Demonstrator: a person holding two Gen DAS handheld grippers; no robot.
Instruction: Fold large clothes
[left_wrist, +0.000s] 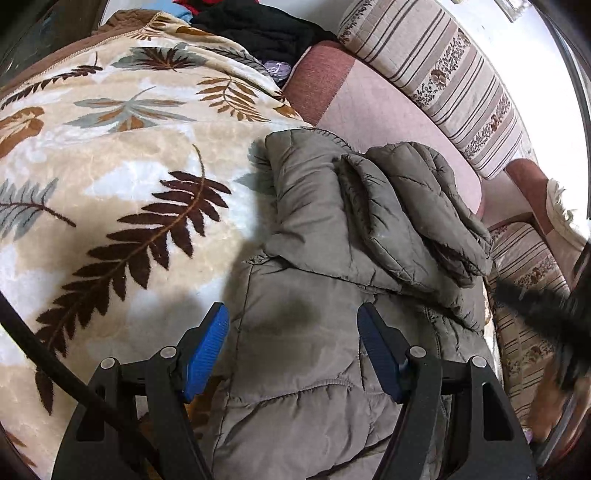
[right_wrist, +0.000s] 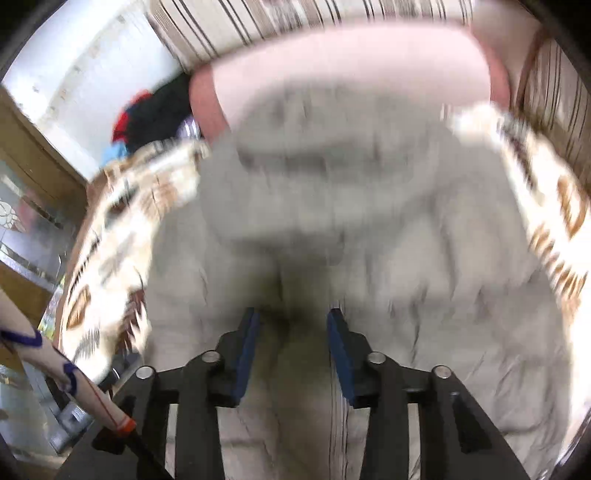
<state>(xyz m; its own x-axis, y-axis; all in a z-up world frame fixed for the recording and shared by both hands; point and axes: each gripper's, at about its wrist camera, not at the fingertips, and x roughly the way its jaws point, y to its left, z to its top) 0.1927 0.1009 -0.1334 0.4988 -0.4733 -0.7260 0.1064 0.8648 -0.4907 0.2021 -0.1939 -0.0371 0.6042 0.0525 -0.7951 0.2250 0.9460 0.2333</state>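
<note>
An olive-grey quilted puffer jacket (left_wrist: 332, 295) lies on a leaf-patterned blanket (left_wrist: 110, 166), its sleeves folded over its upper part. My left gripper (left_wrist: 291, 332) is open just above the jacket's body, holding nothing. In the right wrist view, which is motion-blurred, the same jacket (right_wrist: 332, 221) fills the middle. My right gripper (right_wrist: 291, 332) is open above it, and nothing shows between its blue pads (right_wrist: 247, 350).
A pink sofa cushion (left_wrist: 388, 110) and striped back cushions (left_wrist: 443, 74) lie beyond the jacket. A pile of dark clothes (left_wrist: 258, 29) sits at the far end. A black furry object (left_wrist: 546, 302) is at the right edge. A wooden cabinet (right_wrist: 33, 166) stands at left.
</note>
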